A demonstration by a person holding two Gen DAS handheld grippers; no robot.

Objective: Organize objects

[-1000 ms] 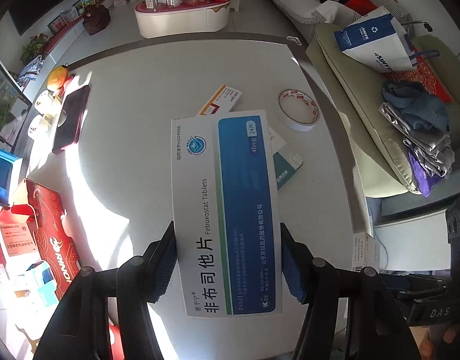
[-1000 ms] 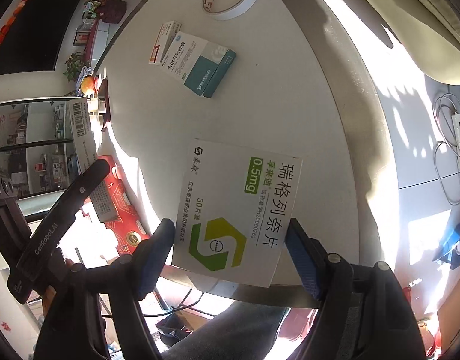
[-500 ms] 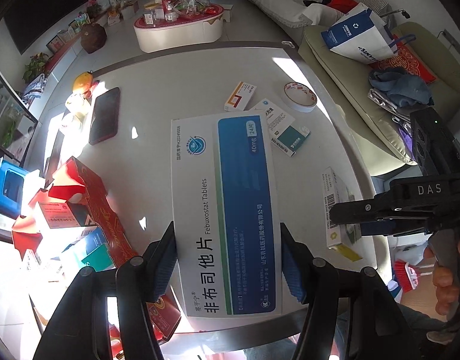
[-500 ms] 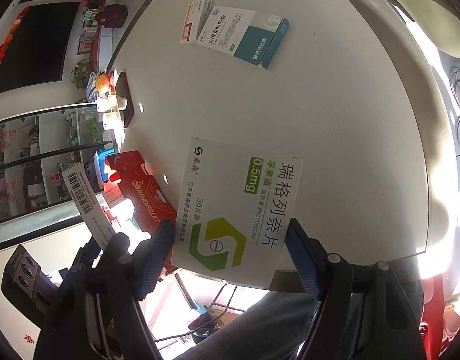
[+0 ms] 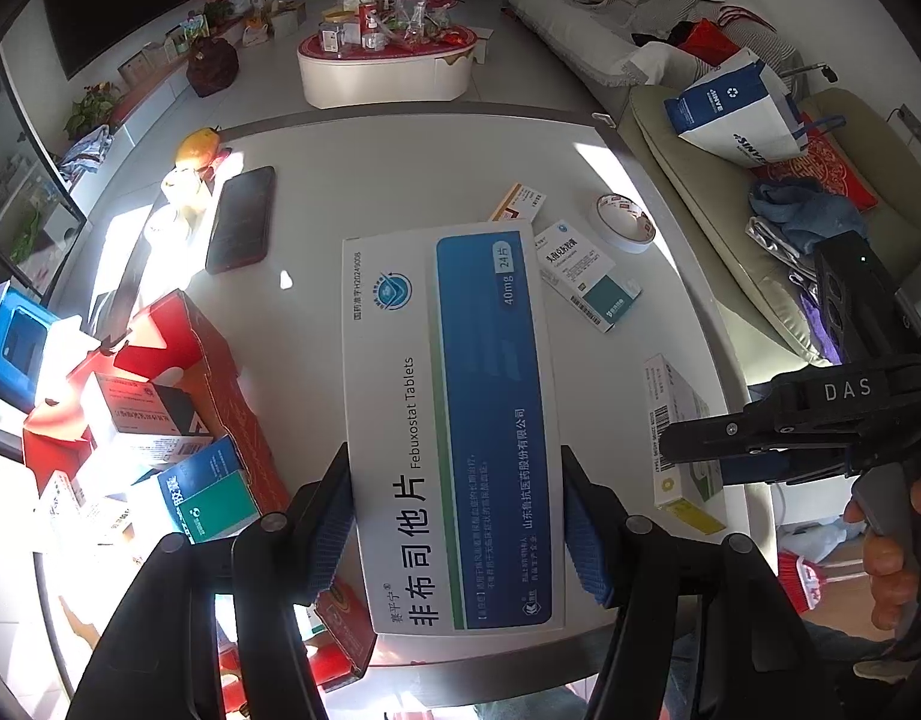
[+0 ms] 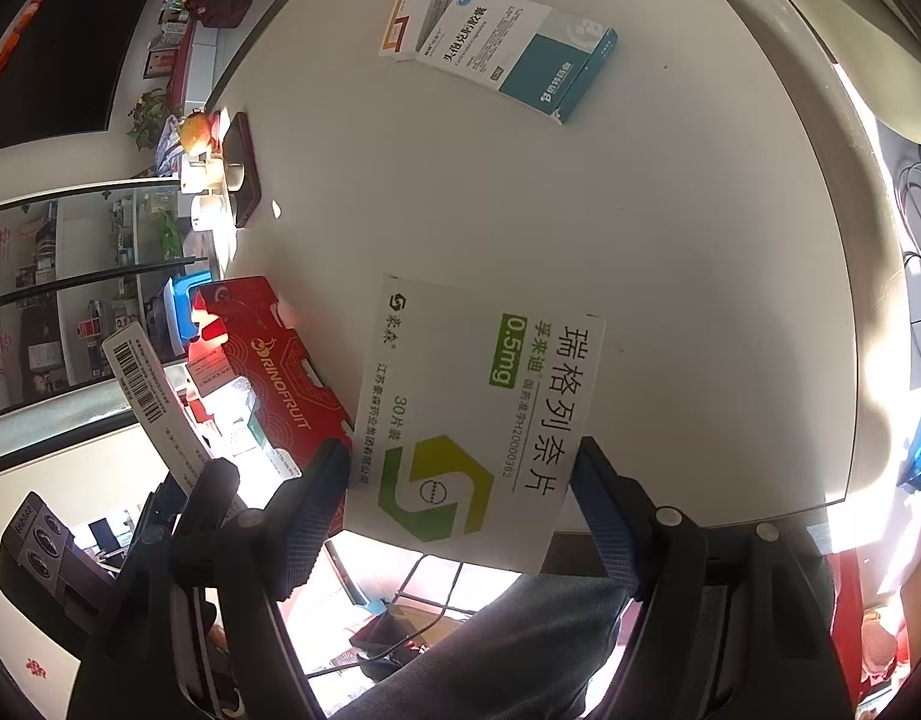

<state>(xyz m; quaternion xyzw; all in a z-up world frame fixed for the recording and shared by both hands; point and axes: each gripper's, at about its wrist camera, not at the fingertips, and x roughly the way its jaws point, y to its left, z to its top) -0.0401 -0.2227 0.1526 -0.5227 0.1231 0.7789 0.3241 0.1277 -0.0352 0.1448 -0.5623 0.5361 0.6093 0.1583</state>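
Nearer now, red "RINOFRUIT" carton (image 6: 280, 378); "Febuxostat Tablets" box (image 5: 454, 432) in left claw (image 5: 457, 516)

You hold a glossy cardboard tablet box (image 5: 454, 426) over the smooth matt white table (image 5: 352, 180), beside the red cardboard carton (image 5: 220, 360)

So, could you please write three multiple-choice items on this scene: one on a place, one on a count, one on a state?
1. Where is the tape roll?
A. in the red box
B. on the table
C. on the sofa

2. How many medicine boxes lie on the table beside the roll?
A. two
B. four
C. none

3. What is the left gripper doing?
A. hanging open
B. gripping a phone
C. gripping a blue-and-white box

Answers: 1 B, it lies flat near the table's far edge; 2 A, an orange-striped box and a teal one; 3 C, both pads press the box's sides.
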